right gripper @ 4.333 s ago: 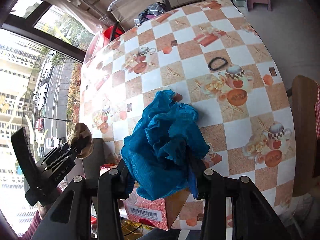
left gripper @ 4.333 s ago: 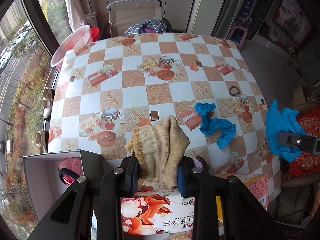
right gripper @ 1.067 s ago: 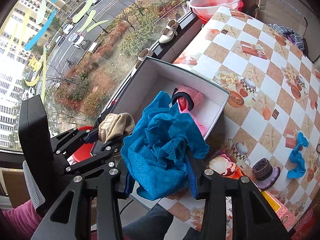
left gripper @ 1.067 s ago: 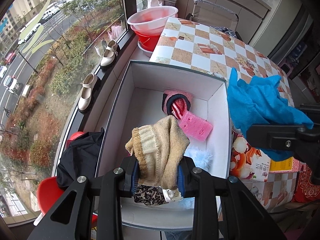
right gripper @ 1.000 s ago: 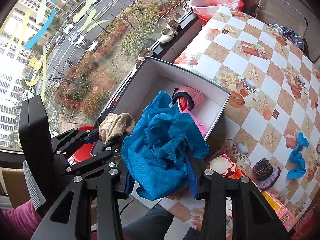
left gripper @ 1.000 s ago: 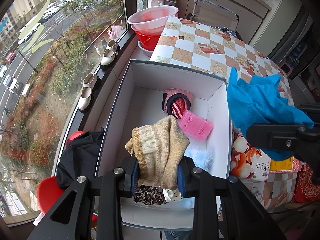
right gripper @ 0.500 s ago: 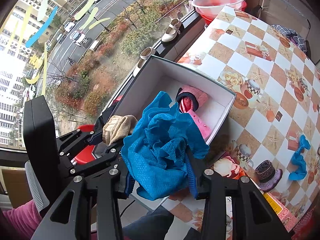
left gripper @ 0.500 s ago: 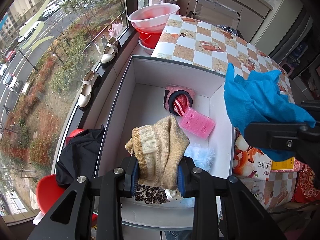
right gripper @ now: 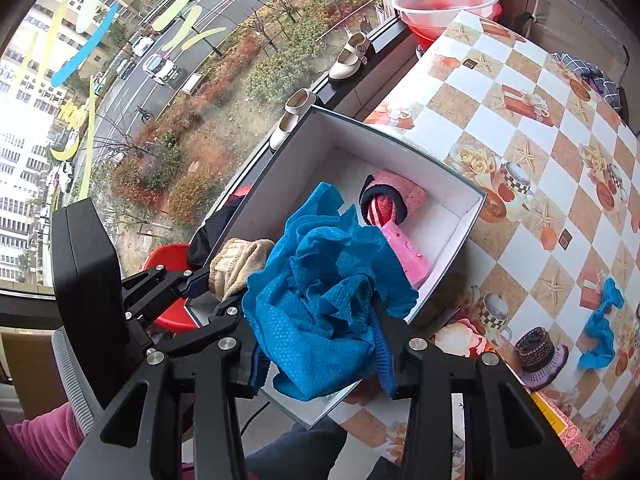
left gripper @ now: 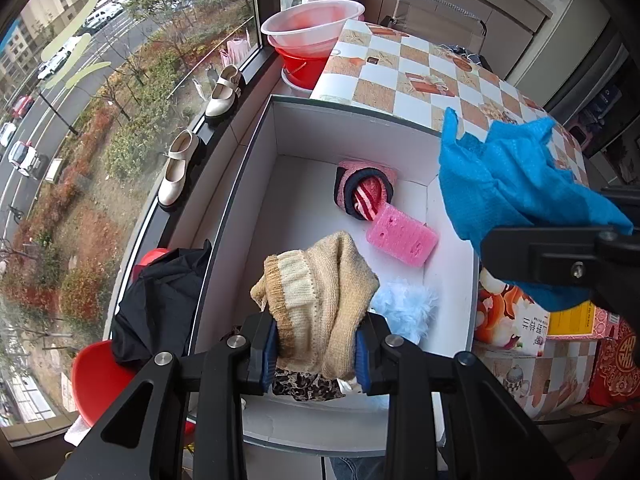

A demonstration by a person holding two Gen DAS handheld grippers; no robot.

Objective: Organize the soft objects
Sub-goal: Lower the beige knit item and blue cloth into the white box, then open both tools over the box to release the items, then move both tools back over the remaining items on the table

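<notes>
Your left tongs (left gripper: 316, 350) are clamped on a beige knit (left gripper: 318, 284), bunched between the pads and standing up above them, over the near end of the white box (left gripper: 256, 168). Your right tongs (right gripper: 320, 354) are closed on a crumpled blue cloth (right gripper: 324, 300), which hangs over the box's right wall, next to the worktop (left gripper: 404, 76).

Both pieces look light and limp, so they will probably slump the moment the pads let go. The knit seems thick and springy; the pads have a deep bite on its middle, which suits it, and it should drop cleanly without snagging. The blue cloth looks thin and textured, likely clingy; a loose corner may catch on a pad, so open fully and lift straight away.

Already in the box lie a pink sponge (left gripper: 402, 236), a striped roll (left gripper: 366, 196), a pale blue fluff (left gripper: 404, 308) and a leopard-print piece (left gripper: 306, 388) under your left tongs. Nothing there is fragile.

On the worktop a second blue cloth (right gripper: 602, 326) and a purple knit cap (right gripper: 538, 352) are not yet stowed. Pinch each at its bulk, not an edge.
</notes>
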